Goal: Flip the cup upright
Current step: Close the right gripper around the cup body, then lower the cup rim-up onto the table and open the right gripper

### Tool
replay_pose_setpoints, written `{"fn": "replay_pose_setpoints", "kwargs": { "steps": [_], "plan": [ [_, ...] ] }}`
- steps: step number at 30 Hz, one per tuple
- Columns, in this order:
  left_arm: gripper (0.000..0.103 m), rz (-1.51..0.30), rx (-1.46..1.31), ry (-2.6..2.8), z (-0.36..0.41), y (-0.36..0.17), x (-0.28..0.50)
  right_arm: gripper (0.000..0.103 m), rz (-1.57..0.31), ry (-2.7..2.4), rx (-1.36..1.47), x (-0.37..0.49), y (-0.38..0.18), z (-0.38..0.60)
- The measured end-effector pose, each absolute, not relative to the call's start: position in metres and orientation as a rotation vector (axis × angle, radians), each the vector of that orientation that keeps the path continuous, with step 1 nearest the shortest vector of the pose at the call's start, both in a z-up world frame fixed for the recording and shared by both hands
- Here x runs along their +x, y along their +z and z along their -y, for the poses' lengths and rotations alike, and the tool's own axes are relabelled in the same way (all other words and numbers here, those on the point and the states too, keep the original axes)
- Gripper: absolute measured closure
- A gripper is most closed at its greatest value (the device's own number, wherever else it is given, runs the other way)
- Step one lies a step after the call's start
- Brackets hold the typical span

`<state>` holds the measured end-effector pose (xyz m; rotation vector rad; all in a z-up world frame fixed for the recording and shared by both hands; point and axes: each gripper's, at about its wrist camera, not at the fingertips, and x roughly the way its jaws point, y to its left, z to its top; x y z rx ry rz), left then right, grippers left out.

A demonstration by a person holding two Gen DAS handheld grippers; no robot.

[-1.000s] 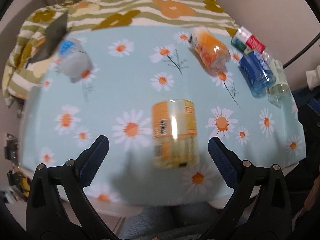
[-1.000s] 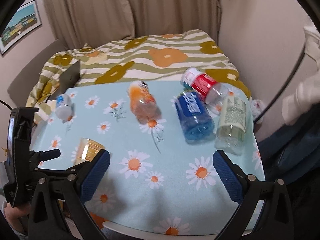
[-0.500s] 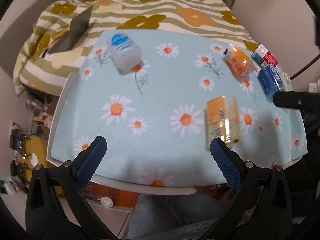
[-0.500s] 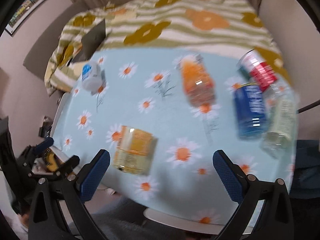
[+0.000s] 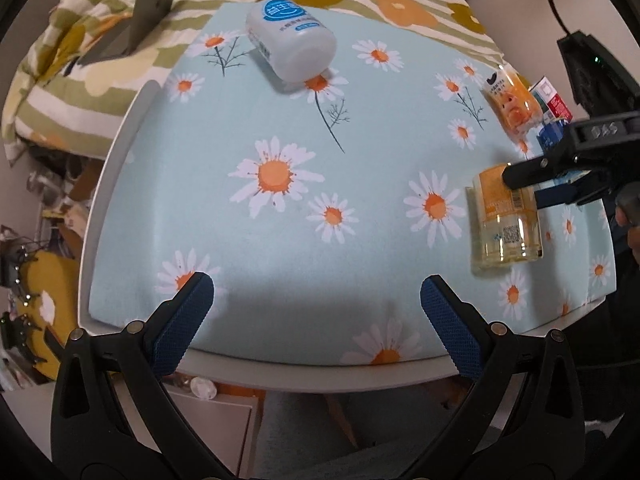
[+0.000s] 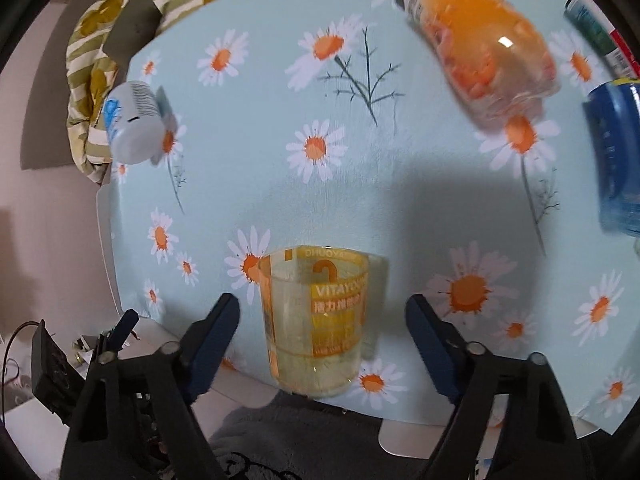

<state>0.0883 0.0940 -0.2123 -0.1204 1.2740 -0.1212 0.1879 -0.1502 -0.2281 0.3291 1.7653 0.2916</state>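
Right claw [image 6: 322, 320] hangs low over the near edge of the bench [image 6: 256, 184], spread wide, with the yellow cup [image 6: 316, 320] lying on its side between the blue pads, neither pad touching it. In the left view the same cup [image 5: 506, 220] lies at the bench's right side, its mouth pointing away, with the right claw's fingers [image 5: 560, 194] above it. Left claw [image 5: 316, 316] is wide open too, holding nothing, near the front edge. A white bottle [image 5: 290, 42] lies well apart at the far side.
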Motion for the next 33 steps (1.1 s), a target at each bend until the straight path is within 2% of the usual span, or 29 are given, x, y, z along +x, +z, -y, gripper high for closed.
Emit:
{"fn": "replay_pose_setpoints", "kwargs": {
  "steps": [3, 6, 16, 21, 24, 28, 33],
  "plan": [
    [0.0, -1.275, -0.138, -0.131, -0.097, -0.214, 0.094, 0.034, -1.78, 0.284, 0.341, 0.191, -0.236, 0.149],
    [0.0, -1.277, -0.143, -0.142, -0.096, -0.214, 0.098, 0.048, -1.787, 0.29, 0.36, 0.192, -0.242, 0.148],
    [0.0, -1.268, -0.136, -0.154, -0.094, -0.207, 0.1, 0.05, -1.761, 0.312, 0.362, 0.189, -0.238, 0.145],
    [0.0, -1.244, -0.126, -0.153, -0.096, -0.193, 0.096, 0.05, -1.692, 0.334, 0.361, 0.183, -0.212, 0.146],
    [0.0, -1.22, -0.121, -0.157, -0.097, -0.184, 0.093, 0.05, -1.587, 0.328, 0.39, 0.176, -0.188, 0.152],
    [0.0, -1.212, -0.09, -0.137, -0.099, -0.18, 0.09, 0.05, -1.308, 0.304, 0.374, 0.153, -0.158, 0.155],
    [0.0, -1.204, -0.054, -0.1, -0.108, -0.177, 0.08, 0.05, -1.016, 0.209, 0.233, 0.11, -0.162, 0.14]
  ]
}}
